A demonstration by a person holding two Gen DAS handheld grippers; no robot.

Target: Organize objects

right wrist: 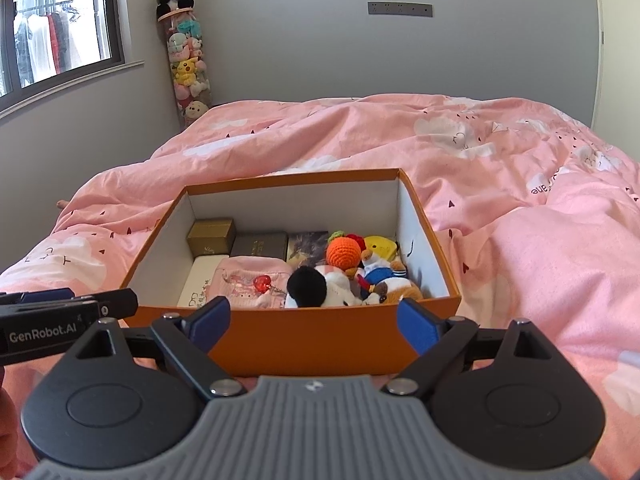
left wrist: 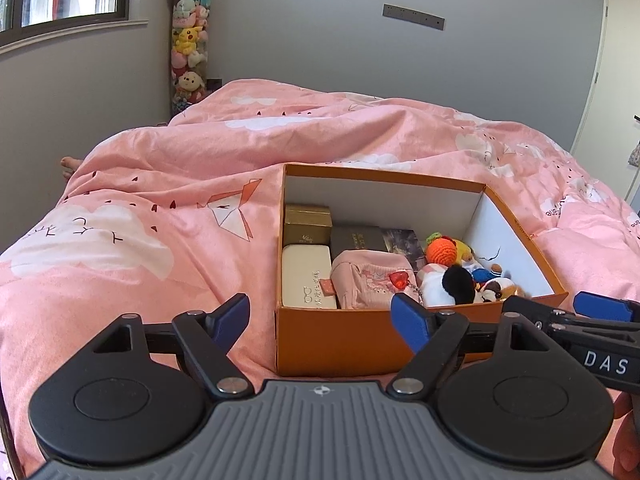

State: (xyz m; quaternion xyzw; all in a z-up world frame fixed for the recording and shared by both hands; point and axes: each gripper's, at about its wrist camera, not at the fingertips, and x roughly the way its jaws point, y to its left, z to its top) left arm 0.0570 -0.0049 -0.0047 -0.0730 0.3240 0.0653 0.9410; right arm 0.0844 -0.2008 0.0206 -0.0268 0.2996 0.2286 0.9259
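Observation:
An open orange box (left wrist: 344, 344) (right wrist: 320, 340) sits on the pink bed. Inside lie a gold box (left wrist: 307, 224) (right wrist: 211, 234), a dark box (left wrist: 358, 238) (right wrist: 260, 243), a white glasses case (left wrist: 306, 276) (right wrist: 200, 280), a pink pouch (left wrist: 368, 276) (right wrist: 250, 276) with a red heart charm, an orange crochet ball (left wrist: 441, 251) (right wrist: 342, 253) and several small plush toys (left wrist: 452, 286) (right wrist: 320, 290). My left gripper (left wrist: 320, 320) is open and empty, just before the box's near wall. My right gripper (right wrist: 314, 324) is open and empty at the same wall; it also shows in the left wrist view (left wrist: 560, 312).
The pink duvet (left wrist: 160, 200) (right wrist: 520, 220) covers the whole bed. A tall clear tube of plush toys (left wrist: 188, 52) (right wrist: 188, 68) stands in the far corner by the window. A white door (left wrist: 616, 80) is at the right.

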